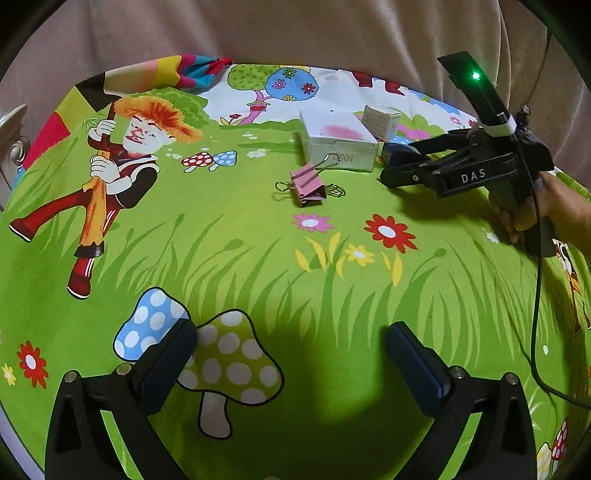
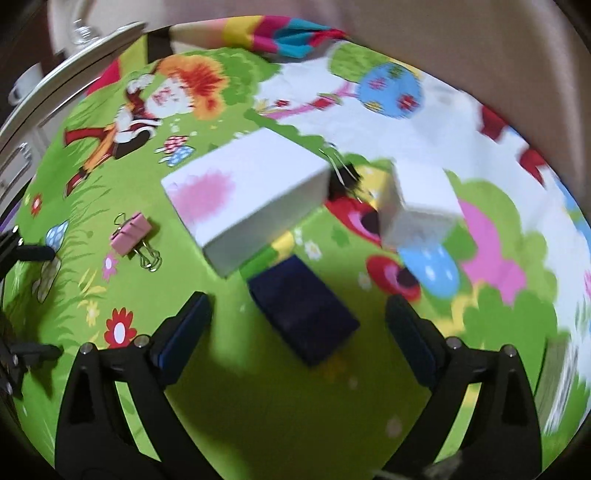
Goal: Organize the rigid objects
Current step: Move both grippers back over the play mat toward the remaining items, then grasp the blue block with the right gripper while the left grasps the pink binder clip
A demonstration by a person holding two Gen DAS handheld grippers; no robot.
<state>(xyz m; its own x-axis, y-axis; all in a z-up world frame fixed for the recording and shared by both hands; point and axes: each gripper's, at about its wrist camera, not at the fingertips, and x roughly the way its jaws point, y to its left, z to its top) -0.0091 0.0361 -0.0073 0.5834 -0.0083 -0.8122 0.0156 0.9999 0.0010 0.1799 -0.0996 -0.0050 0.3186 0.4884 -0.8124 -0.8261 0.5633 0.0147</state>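
A large white box with a pink smudge (image 1: pixel 338 142) (image 2: pixel 245 195) lies on the cartoon cloth. A small white box (image 1: pixel 381 121) (image 2: pixel 421 206) stands behind it to the right. A dark blue box (image 2: pixel 303 310) (image 1: pixel 393 154) lies between them, nearer. A pink binder clip (image 1: pixel 307 185) (image 2: pixel 132 232) lies in front of the large box. My right gripper (image 2: pixel 297 326) is open, its fingers on either side of the blue box; it also shows in the left wrist view (image 1: pixel 399 166). My left gripper (image 1: pixel 291 354) is open and empty over the cloth.
The green cartoon cloth (image 1: pixel 258 258) covers the surface. A beige curtain (image 1: pixel 295 33) hangs behind. A colourful striped fabric (image 1: pixel 166 74) lies at the far left edge. A black cable (image 1: pixel 537 314) trails from the right gripper.
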